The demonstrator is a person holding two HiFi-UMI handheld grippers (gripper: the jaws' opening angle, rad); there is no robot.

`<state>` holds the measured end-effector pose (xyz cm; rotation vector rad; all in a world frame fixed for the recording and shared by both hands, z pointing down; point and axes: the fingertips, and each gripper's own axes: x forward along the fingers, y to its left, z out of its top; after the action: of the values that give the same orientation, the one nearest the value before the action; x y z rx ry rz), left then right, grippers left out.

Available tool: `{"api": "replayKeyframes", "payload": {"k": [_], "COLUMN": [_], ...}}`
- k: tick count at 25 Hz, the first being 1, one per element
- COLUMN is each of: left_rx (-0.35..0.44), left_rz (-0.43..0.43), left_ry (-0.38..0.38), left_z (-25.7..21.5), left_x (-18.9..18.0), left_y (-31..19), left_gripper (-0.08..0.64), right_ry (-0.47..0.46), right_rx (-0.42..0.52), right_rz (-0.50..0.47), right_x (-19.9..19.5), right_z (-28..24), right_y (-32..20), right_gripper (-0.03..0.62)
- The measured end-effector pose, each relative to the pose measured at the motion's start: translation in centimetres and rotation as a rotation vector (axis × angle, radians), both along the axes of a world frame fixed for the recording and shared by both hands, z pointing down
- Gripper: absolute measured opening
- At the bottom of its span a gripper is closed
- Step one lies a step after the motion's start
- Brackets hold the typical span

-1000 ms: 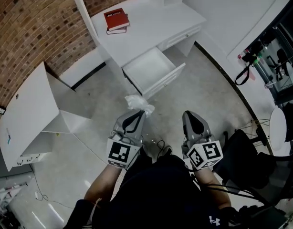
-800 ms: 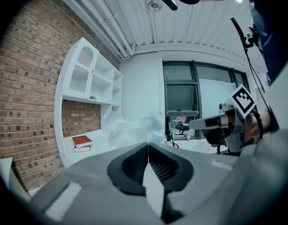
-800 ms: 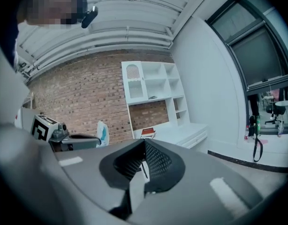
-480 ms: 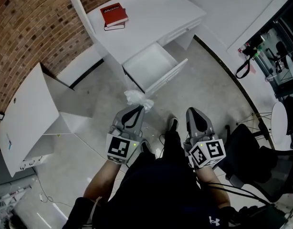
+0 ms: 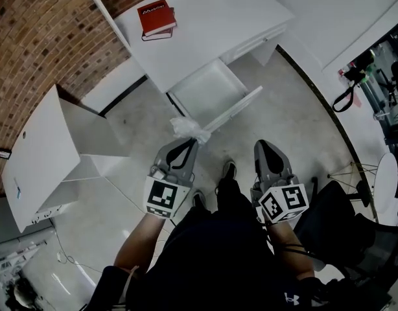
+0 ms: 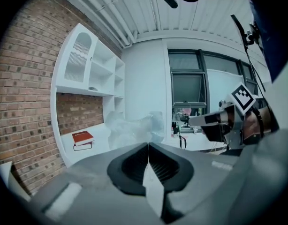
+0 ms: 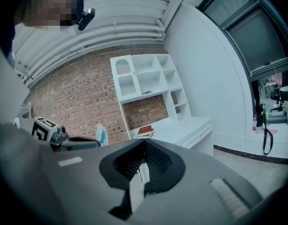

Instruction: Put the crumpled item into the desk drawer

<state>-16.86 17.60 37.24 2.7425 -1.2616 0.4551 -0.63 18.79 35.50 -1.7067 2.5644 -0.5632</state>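
Change: the desk (image 5: 205, 31) and its open drawer (image 5: 213, 86) are being drawn nearer in the head view than a second ago. The crumpled item (image 5: 188, 128), earlier short of the drawer front (image 5: 238, 107), is now being carried up to that front's near corner.
Meaning: the approach is judged to be nearly finished. The lift over the front and the release inside are not yet done.
Left gripper (image 5: 190, 144): it is being kept clenched on the crumpled item, which is being held past the tips, in the air and outside the drawer.
Right gripper (image 5: 267, 148): it is being held closed on nothing, beside the left one.
Edges: the drawer front is being met first and is likely the rim to be cleared.
Open room: the drawer's inside is being shown bare. Open floor (image 5: 296, 128) is being left to its right, the white cabinet (image 5: 37, 148) is standing well apart, and the red book (image 5: 157, 18) is lying far back.
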Motion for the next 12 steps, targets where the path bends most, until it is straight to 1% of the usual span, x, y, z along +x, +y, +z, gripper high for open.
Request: {"api": "replayKeyframes", "payload": {"k": [2,7,12], "left_rx": [-0.009,0.005,-0.011], "left_rz": [-0.019,-0.037,-0.074], "left_ry": [-0.005,-0.045,-0.062], "left_z": [0.1,0.1,0.7], "left_x": [0.8,3.2,4.7], "left_y": [-1.7,-5.5,-7.9], "left_gripper": [0.006,0.006,0.006], "right_ry": [-0.008,-0.020,-0.041], "right_rx": [-0.001,0.006,0.000], "right_rz": [-0.023,-0.053,-0.083], "right_x": [0.8,3.6,5.3], "right_z": [0.1,-0.2,0.2], "right_y": [-2.0,-6.9,-10.0], "right_gripper": [0.002,0.003,0.002]}}
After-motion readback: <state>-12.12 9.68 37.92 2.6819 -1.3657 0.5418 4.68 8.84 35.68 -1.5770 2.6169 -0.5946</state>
